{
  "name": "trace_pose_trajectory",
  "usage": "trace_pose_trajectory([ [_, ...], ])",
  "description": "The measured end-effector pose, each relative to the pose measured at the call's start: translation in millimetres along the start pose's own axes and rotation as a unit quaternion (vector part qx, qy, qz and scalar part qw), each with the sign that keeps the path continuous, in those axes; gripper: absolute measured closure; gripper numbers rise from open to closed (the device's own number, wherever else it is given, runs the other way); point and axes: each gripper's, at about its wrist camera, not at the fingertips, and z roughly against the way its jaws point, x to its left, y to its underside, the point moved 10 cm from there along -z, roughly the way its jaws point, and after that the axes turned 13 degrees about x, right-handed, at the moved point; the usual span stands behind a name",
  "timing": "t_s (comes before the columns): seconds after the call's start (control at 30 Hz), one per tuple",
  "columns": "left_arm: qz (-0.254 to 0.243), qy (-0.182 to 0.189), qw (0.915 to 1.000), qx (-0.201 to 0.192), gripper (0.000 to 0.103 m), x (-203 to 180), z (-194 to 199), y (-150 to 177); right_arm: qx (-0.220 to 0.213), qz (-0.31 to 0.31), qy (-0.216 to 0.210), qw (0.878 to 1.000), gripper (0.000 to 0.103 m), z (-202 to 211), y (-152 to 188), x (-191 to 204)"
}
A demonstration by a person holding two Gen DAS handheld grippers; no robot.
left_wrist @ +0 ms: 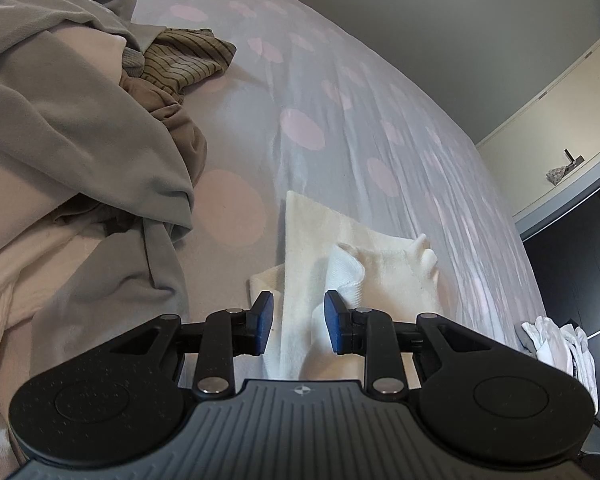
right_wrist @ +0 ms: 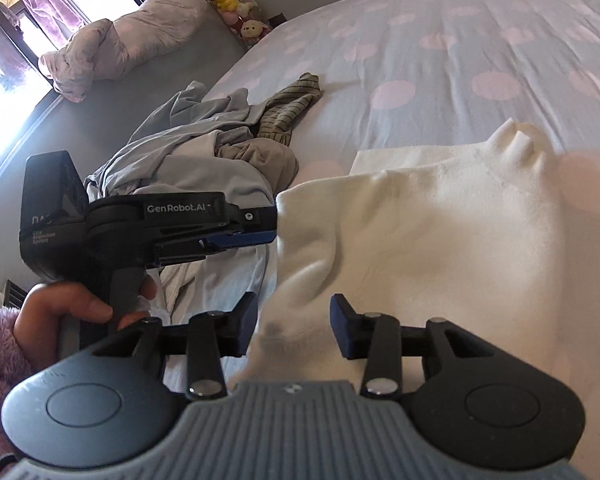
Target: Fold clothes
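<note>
Our left hand-held gripper (right_wrist: 277, 222) pinched the cream sweater's (right_wrist: 440, 232) folded edge on the bed (right_wrist: 480, 40); the right hand-held gripper (right_wrist: 296, 328) stood released around its hem. Soft, light and floppy, we judged it best held at corners.

- left gripper (right_wrist: 277, 222) sticks out sideways, a hand (right_wrist: 66, 309) wrapped round its handle, jaws a bit apart
- right gripper (right_wrist: 294, 326) angled downward, jaws clearly parted
</note>
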Motion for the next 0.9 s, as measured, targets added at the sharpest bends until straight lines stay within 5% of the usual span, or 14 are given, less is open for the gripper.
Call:
trace_pose_trajectory([
  [0.1, -0.008, 0.000, 0.9998, 0.017, 0.052, -12.7, 7.2, 7.1, -0.016, 0.007, 0.018, 1.000, 0.058, 19.9, 18.0, -11.9],
  [0.37, -0.026, -0.020, 0.9972, 0.067, 0.051, -31.4, 15.8, 40.7, -0.025, 0.054, 0.090, 0.994, 0.047, 58.1, 63.9, -39.7],
  [0.57, -0.050, -0.054, 0.9896, 0.123, 0.051, -35.0, 5.4, 79.4, 0.014, 0.120, 0.175, 0.977, 0.046, 63.8, 90.8, -54.5],
  [0.9, -0.065, -0.090, 0.9809, 0.160, 0.078, -33.5, -13.2, 97.1, 0.038, 0.147, 0.214, 0.965, 0.056, 34.2, 104.6, -73.7],
])
